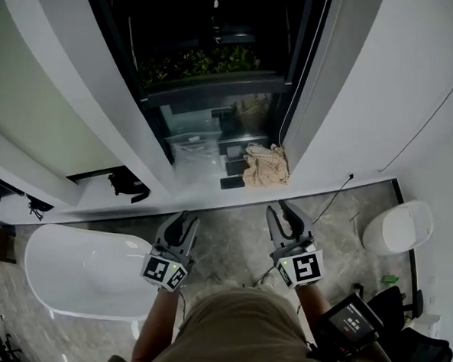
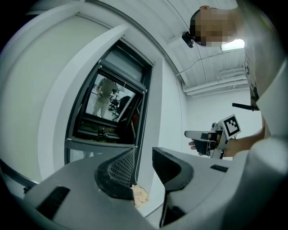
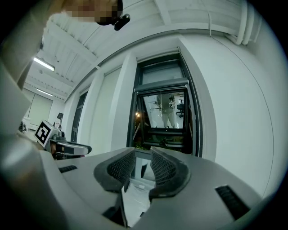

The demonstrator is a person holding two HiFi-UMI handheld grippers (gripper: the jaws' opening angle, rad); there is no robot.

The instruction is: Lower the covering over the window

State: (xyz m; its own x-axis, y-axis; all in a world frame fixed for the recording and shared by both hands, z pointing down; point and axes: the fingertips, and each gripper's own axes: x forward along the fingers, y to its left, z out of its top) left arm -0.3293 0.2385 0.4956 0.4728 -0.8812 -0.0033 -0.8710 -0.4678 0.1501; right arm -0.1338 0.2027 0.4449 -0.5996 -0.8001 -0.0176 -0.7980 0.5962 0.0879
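Observation:
A tall dark-framed window (image 1: 217, 76) is set in the white wall ahead, also shown in the left gripper view (image 2: 112, 112) and the right gripper view (image 3: 164, 117). Its grey covering (image 3: 161, 74) hangs only over the top part, ending at a horizontal bar. A thin pull cord (image 1: 292, 89) runs down the window's right edge. My left gripper (image 1: 184, 221) and right gripper (image 1: 280, 210) are held level side by side, pointing at the window and well short of it. Both are open with nothing between the jaws (image 2: 144, 152) (image 3: 142, 152).
A white bathtub (image 1: 83, 271) stands to the left and a white toilet (image 1: 398, 225) to the right. A crumpled beige cloth (image 1: 266, 165) and a clear plastic bag (image 1: 194, 148) lie below the window. A cable crosses the marble floor (image 1: 238, 246).

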